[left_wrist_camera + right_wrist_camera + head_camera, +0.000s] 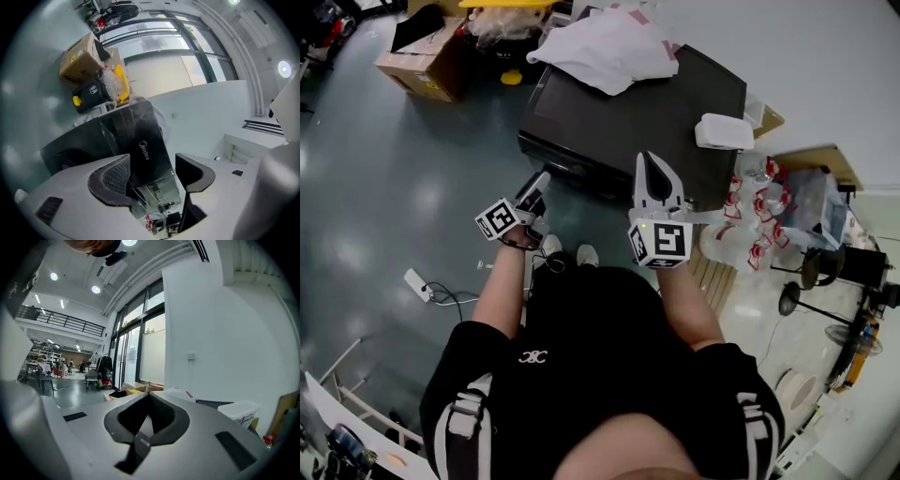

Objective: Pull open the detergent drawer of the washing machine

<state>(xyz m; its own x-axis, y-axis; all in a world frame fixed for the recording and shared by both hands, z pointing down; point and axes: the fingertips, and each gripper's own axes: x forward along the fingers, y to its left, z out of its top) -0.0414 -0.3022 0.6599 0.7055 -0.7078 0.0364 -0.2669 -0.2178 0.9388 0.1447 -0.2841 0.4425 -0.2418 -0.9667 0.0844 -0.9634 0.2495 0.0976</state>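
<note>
Nearest: left gripper [536, 190] held low in front of the person, jaws apart, nothing between them. In its own view [152, 161] the gap frames the black washing machine [140, 136], logo panel dead ahead, not yet touching.

Right gripper [650, 164] beside it, raised, jaws pressed together and empty. Its own view [148, 397] looks over the machine's top toward the wall.

Washing machine [647, 103] stands on the floor just beyond both grippers, front edge facing the person. Detergent drawer: cannot pick out its front in any view; presumably on the upper front panel, so ahead of and near the left jaws.

Step in hand, as judged: approach. Do it well by finding the drawer's lip first, hooking squarely, pulling straight out.

Farther: white cloth [605, 47] and white tub [724, 131] on the machine's top; cardboard box [422, 61] well beyond.
</note>
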